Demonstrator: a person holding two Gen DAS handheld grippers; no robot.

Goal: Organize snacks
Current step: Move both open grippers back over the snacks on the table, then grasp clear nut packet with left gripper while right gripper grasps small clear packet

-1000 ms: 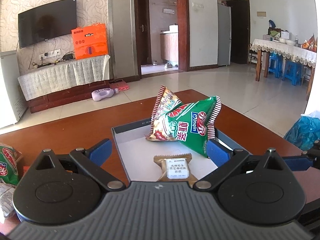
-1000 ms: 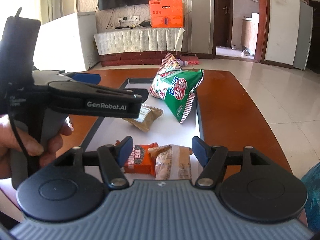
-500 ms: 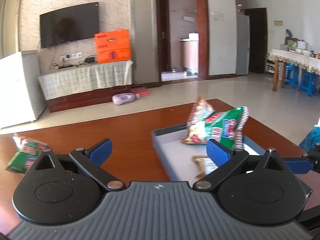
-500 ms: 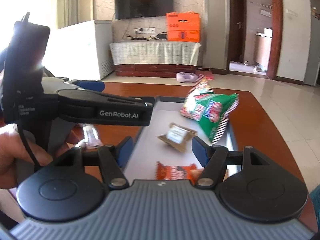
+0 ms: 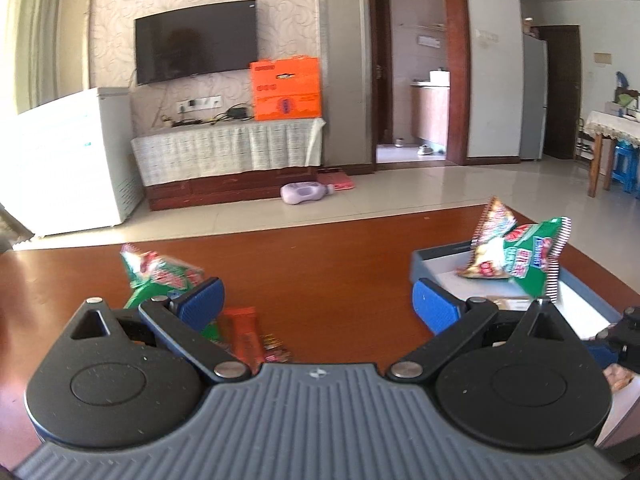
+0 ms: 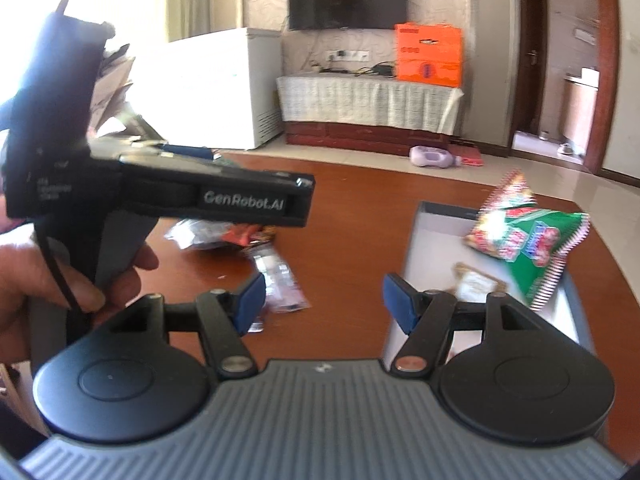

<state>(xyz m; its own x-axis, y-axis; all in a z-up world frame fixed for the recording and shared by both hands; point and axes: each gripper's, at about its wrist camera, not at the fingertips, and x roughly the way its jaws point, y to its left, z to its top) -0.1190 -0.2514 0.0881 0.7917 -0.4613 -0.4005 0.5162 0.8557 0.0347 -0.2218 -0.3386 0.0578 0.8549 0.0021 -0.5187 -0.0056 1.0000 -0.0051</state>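
Note:
A grey tray lies on the brown table at the right, with a green chip bag and a small tan packet in it. Left of the tray, loose on the table, lie a second green bag, an orange-red bar and a clear wrapped snack. My left gripper is open over bare table between tray and pile, nothing between its fingers. My right gripper is also open and empty, near the tray's left edge.
A hand holds the left gripper's handle at the left of the right wrist view. Beyond the table's far edge are tiled floor, a white freezer, a TV bench with an orange box, and a purple bottle.
Both grippers have swung left, off the tray toward the loose snack pile. The tray and its bags have slid to the right of both views. Jaw openings look unchanged.

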